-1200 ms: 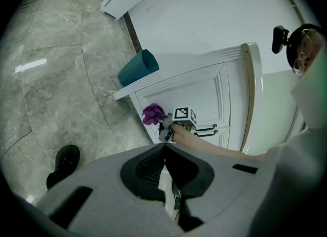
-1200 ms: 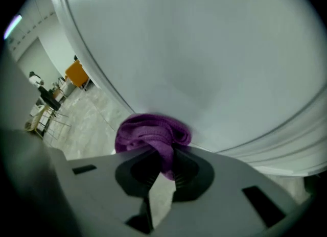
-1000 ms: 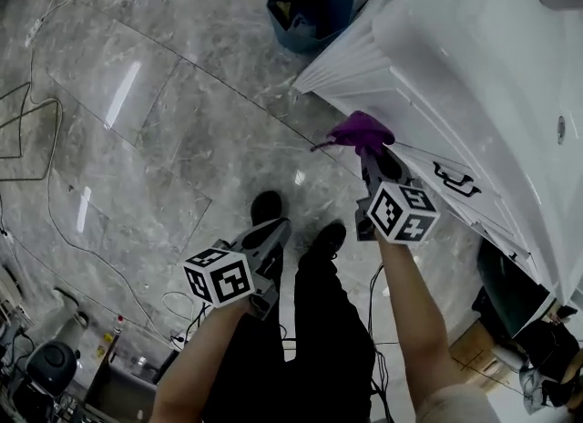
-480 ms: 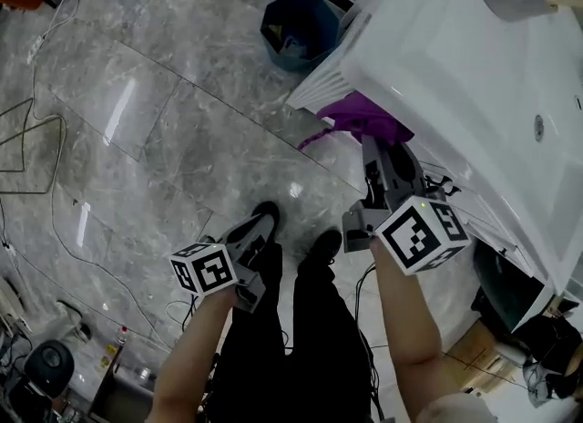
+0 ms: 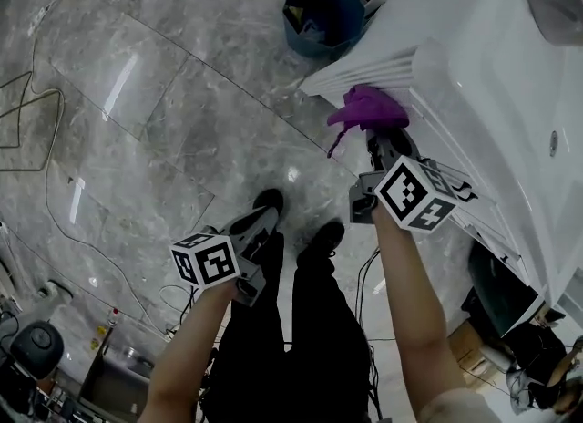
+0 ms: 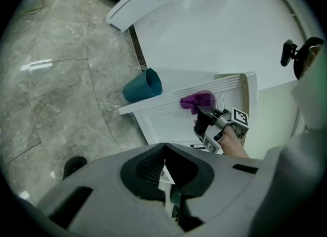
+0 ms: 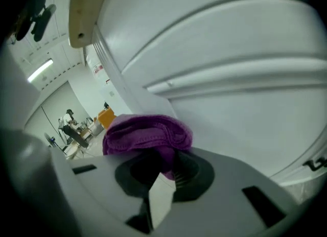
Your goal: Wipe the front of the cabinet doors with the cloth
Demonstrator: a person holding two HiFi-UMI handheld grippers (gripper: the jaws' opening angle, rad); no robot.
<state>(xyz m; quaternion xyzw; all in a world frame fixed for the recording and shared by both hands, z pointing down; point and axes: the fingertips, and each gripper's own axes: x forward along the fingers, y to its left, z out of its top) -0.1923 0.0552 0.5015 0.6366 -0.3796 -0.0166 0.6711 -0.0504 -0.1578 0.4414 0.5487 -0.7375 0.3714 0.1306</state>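
**Cloth at the top of the door, straight ahead of the right jaws**

Head view. Purple cloth (image 5: 366, 108) bunched at the tip of the right gripper (image 5: 383, 141), touching the white cabinet door (image 5: 430, 134) just under its ridged moulding (image 5: 364, 70). Directly ahead of the jaws, so pushed along the face rather than dragged. Loose tail hanging off on the floor side. Left gripper (image 5: 261, 232) low and well apart, aimed at the grey floor (image 5: 164, 129) near the dark shoes (image 5: 266, 202). Blue bin (image 5: 323, 11) on the floor past the cabinet corner.

Left gripper view. Own jaws drawn together to a thin slit, nothing between them. Far off across the floor: cloth (image 6: 197, 100) against the cabinet door (image 6: 166, 121), right gripper (image 6: 208, 121) backing it, bin (image 6: 142, 85) off the cabinet's end. Right hand plainly the nearer one, by a wide margin.

Right gripper view. Jaws clamped on a fold of the cloth (image 7: 148, 134), with the wad bulging out over the tips. Cabinet door (image 7: 245, 128) filling the frame close ahead, and moulding (image 7: 230, 77) lines running across just above the wad.

Judged from this: wiping under way at the upper edge, with most of the panel below left to cover. Next stroke likely down or along the moulding, wad held flat to the face. No call for the left gripper.
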